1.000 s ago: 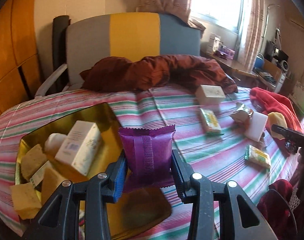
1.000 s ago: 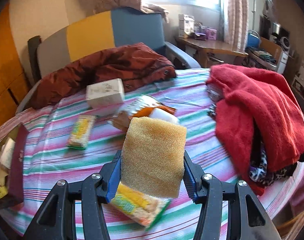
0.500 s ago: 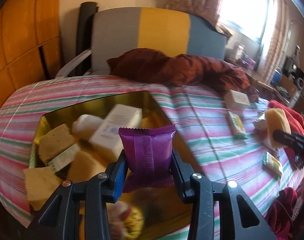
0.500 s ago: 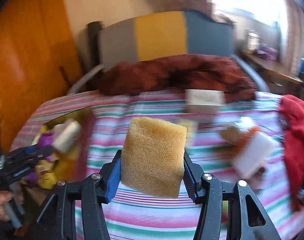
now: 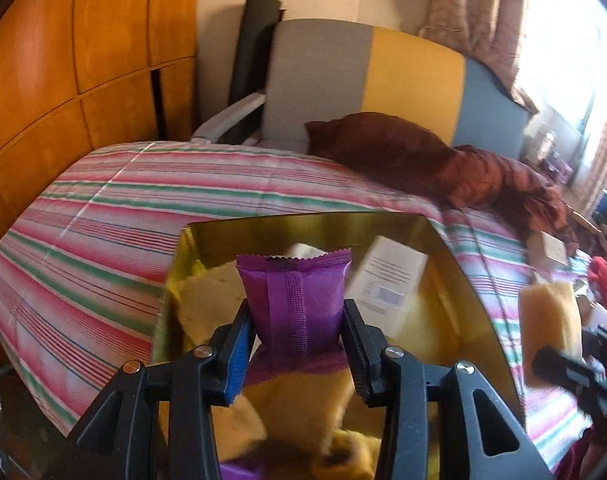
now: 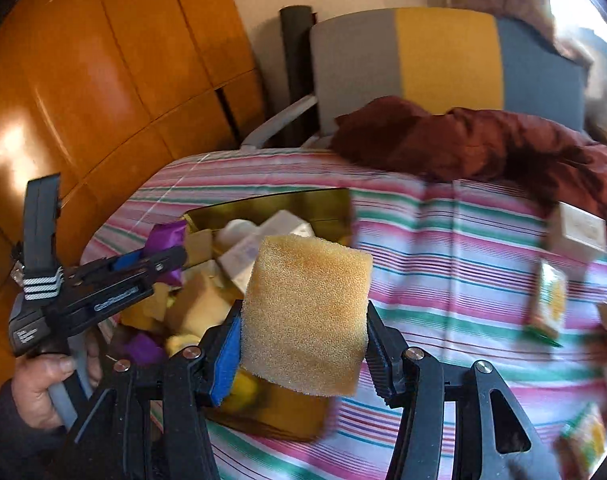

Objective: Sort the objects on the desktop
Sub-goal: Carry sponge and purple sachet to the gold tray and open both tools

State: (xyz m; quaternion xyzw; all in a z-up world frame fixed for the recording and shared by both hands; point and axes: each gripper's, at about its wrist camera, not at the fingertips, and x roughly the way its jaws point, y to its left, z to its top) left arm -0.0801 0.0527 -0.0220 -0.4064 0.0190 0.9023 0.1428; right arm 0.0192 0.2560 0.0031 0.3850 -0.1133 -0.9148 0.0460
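Note:
My left gripper (image 5: 297,332) is shut on a purple packet (image 5: 295,300) and holds it over the gold tray (image 5: 303,224), which holds yellow sponges (image 5: 211,300) and a white box (image 5: 387,280). My right gripper (image 6: 301,332) is shut on a yellow sponge (image 6: 305,312) above the tray's right side (image 6: 287,200). The left gripper with the purple packet (image 6: 165,240) shows at the left of the right wrist view. The held sponge (image 5: 549,320) shows at the right of the left wrist view.
The tray sits on a striped tablecloth (image 5: 103,220). A brown cloth (image 6: 483,140) lies at the back before a chair (image 6: 423,60). A white box (image 6: 579,232) and yellow-green packets (image 6: 547,304) lie at the right. Orange panels (image 5: 63,60) stand left.
Both grippers have swung left toward the gold tray with their loads. The left one now hangs over the tray's middle; the right one has come to the tray's right side.

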